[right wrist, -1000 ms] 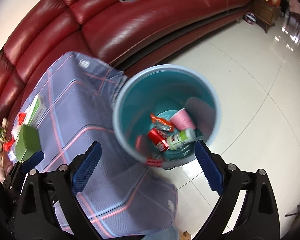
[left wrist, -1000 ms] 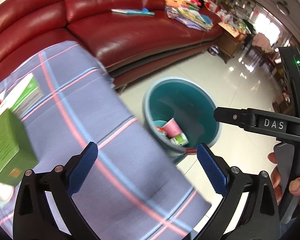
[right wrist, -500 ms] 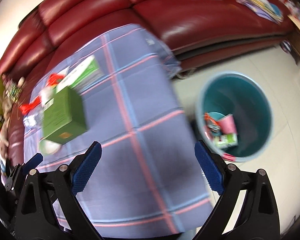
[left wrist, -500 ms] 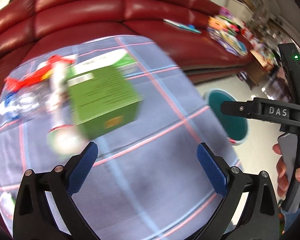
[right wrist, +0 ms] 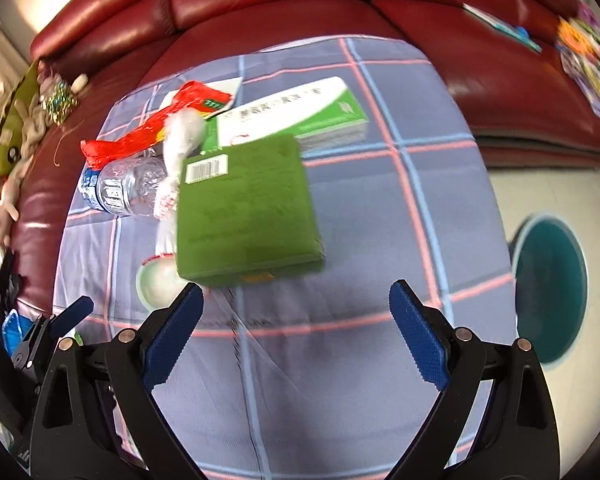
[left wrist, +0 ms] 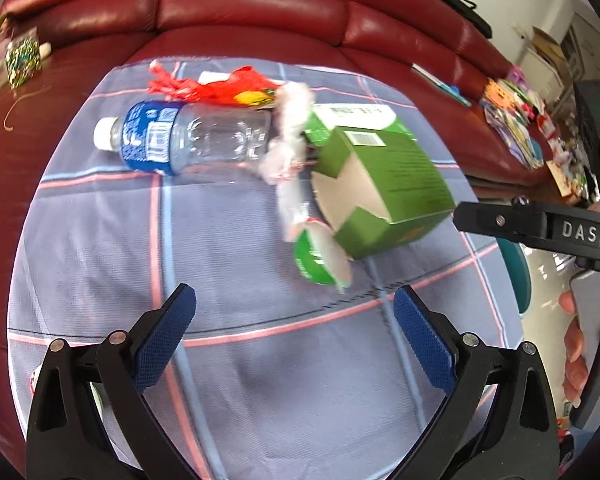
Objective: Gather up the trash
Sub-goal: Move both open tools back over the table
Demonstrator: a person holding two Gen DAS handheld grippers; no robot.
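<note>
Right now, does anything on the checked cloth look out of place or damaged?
The plastic bottle lies on its side, and the green box sits tilted against a flatter green-and-white box. A red wrapper lies crumpled behind them.

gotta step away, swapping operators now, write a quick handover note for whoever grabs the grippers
Left gripper: open, empty, above the plaid cloth.
Right gripper: open, empty, facing the green box.
On the cloth: green box, flat green-and-white box, plastic bottle, red wrapper, green-rimmed cup, white crumpled plastic.
Teal bin stands on the floor to the right.
Left: all these into the bin.
</note>
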